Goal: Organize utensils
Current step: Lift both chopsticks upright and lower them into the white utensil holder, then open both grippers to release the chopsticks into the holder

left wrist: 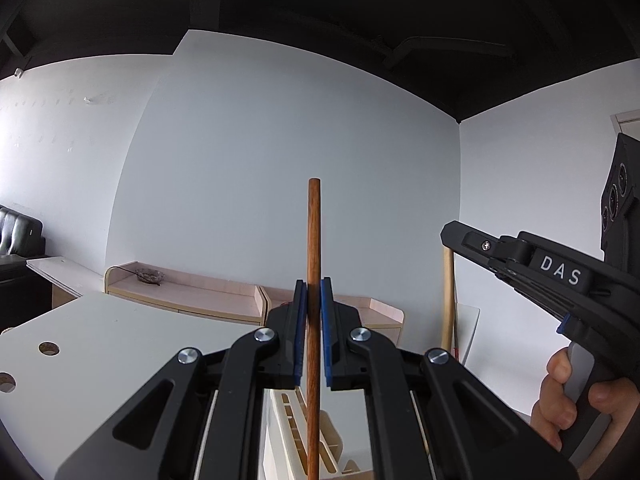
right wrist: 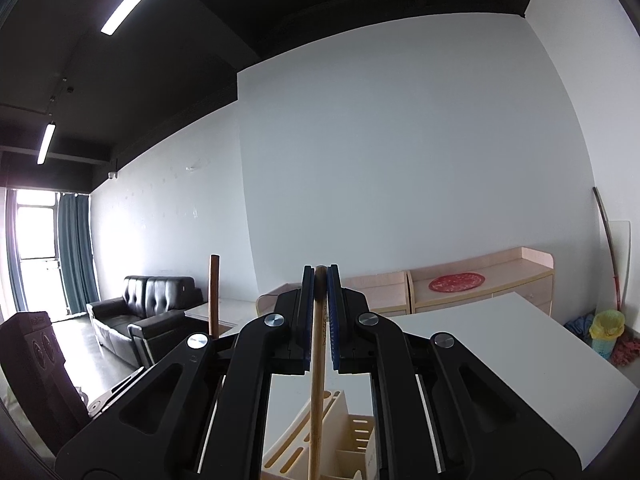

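Your two cameras sit on the grippers, look level, close over the white table (left wrist: pixel 92 344), both seeing the slotted holder (right wrist: pixel 352 436).

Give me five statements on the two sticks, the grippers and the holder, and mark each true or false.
1. The left hand-held gripper is shut on a dark brown stick. True.
2. That stick lies flat. False: it stands upright.
3. The right hand-held gripper is open and holds nothing. False: it is shut on a pale wooden stick.
4. A slotted cream holder sits below the sticks on the white table. True.
5. The sofa is red. False: it is black.
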### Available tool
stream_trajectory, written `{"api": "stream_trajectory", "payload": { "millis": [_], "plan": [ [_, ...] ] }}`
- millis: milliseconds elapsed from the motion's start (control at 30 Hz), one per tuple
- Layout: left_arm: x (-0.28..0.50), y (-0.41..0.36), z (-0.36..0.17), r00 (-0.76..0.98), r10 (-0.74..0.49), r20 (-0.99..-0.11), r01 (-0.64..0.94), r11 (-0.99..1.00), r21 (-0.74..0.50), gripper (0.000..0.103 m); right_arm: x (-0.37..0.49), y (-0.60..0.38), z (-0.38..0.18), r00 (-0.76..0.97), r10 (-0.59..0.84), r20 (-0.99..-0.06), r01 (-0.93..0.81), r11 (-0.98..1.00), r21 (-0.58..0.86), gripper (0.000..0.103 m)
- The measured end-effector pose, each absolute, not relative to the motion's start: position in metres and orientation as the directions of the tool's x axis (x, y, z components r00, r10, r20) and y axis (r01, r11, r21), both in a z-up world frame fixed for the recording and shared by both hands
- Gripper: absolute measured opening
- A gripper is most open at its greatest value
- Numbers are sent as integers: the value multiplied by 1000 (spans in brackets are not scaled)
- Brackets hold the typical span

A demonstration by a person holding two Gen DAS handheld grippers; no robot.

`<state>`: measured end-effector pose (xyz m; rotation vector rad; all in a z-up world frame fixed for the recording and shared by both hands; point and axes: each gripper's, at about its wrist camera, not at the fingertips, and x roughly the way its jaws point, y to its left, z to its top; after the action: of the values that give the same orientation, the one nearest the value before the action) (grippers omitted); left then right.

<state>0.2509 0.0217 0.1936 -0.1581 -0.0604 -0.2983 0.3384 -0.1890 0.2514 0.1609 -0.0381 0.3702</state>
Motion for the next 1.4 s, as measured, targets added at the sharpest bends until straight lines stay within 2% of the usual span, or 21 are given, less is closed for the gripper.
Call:
{"api": "stream_trajectory", "payload": {
  "millis": [233, 567, 1067, 1400],
  "plan": [
    [242, 19, 185, 956, -291, 33, 293, 952, -90, 7, 327, -191, 239, 920, 387, 64, -392, 912, 124, 6],
    [236, 15, 182, 947, -316, -55, 314, 949, -33, 7, 319, -189, 220, 904, 426, -42, -419, 901, 115, 6],
    [230, 21, 175, 932, -311, -188, 311, 950, -26, 7, 316, -188, 203, 872, 448, -196, -440, 894, 88, 6],
    [224, 21, 168, 924, -303, -232, 307, 951, -19, 17, 315, -192, 194, 857, 452, -249, -439, 892, 109, 7]
  ]
}}
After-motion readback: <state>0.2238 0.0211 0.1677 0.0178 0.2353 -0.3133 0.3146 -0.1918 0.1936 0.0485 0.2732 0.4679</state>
